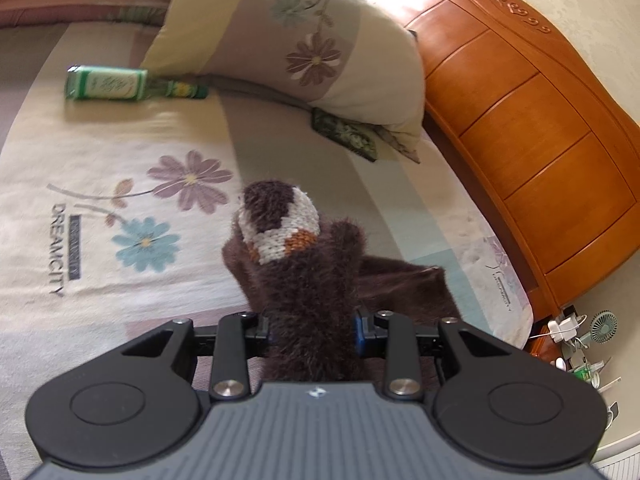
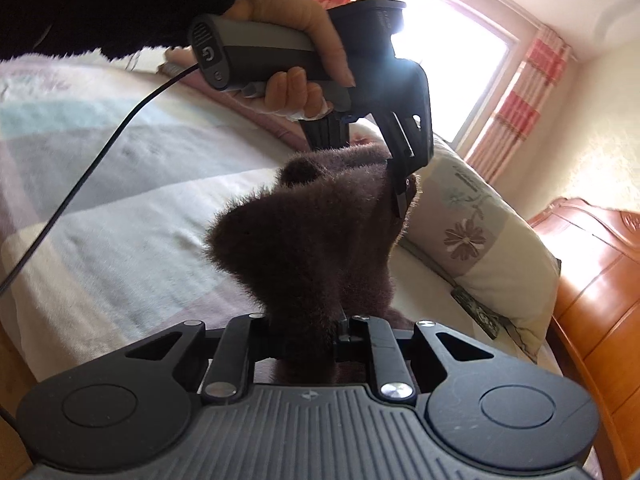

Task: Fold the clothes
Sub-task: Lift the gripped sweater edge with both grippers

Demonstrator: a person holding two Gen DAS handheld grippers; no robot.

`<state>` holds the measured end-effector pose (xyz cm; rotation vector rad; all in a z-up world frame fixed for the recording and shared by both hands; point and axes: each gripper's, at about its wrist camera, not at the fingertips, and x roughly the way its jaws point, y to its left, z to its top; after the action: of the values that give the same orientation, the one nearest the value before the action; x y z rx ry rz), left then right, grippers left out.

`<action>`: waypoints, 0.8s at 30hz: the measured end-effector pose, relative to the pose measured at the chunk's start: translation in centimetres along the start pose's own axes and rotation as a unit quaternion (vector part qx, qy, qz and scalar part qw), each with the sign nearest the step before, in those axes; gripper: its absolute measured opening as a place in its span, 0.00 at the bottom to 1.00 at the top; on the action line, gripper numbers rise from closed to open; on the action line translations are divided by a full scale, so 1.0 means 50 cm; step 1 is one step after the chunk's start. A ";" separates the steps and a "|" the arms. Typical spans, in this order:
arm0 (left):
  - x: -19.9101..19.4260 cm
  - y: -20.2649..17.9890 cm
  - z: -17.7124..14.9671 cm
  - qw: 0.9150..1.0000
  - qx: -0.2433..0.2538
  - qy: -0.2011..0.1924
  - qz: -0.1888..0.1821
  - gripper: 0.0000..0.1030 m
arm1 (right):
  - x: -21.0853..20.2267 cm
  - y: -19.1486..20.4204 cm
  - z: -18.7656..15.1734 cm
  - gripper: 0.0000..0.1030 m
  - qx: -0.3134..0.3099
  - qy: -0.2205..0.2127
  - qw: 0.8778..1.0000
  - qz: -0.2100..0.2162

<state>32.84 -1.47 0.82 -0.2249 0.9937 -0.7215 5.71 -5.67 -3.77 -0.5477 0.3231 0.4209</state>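
Above floral bedsheet (image 1: 120, 272): fuzzy brown garment (image 1: 304, 280) held off bed, bunched, strung between both grippers. Left gripper (image 1: 312, 330) fingers clamped on garment; white/orange patterned end points away from camera toward pillow (image 1: 304, 40). Right gripper (image 2: 306, 338) fingers clamped on other part; long axis runs from it up to left gripper, with hand (image 2: 296, 40) on its handle. Green bottle (image 1: 128, 84) lies on side on sheet, neck touching pillow; contents cannot tell. Wooden headboard (image 1: 520, 120) behind pillow.
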 end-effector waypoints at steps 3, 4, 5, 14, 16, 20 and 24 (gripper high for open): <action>0.011 -0.044 0.011 1.000 0.009 0.001 -0.002 0.30 | -0.012 -0.036 -0.008 0.20 0.024 -0.005 1.000 -0.006; 0.017 -0.060 0.014 1.000 0.014 0.001 -0.002 0.30 | -0.017 -0.047 -0.012 0.20 0.030 -0.005 0.999 -0.009; 0.023 -0.075 0.016 1.000 0.018 0.002 -0.003 0.30 | -0.021 -0.058 -0.016 0.20 0.035 -0.006 0.999 -0.013; 0.089 -0.209 0.036 0.998 0.054 0.016 0.010 0.30 | -0.046 -0.160 -0.075 0.20 0.095 -0.013 0.995 -0.036; 0.104 -0.238 0.041 0.998 0.061 0.020 0.015 0.30 | -0.051 -0.183 -0.089 0.20 0.108 -0.014 0.993 -0.041; 0.145 -0.296 0.045 0.996 0.074 0.037 0.029 0.31 | -0.056 -0.228 -0.121 0.20 0.141 -0.013 0.989 -0.043; 0.197 -0.345 0.045 0.994 0.084 0.055 0.040 0.31 | -0.053 -0.263 -0.155 0.20 0.173 -0.009 0.984 -0.041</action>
<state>30.25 -21.10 3.67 0.0012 1.0343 -0.7457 8.11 -20.94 -3.29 -0.2173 0.3467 0.2807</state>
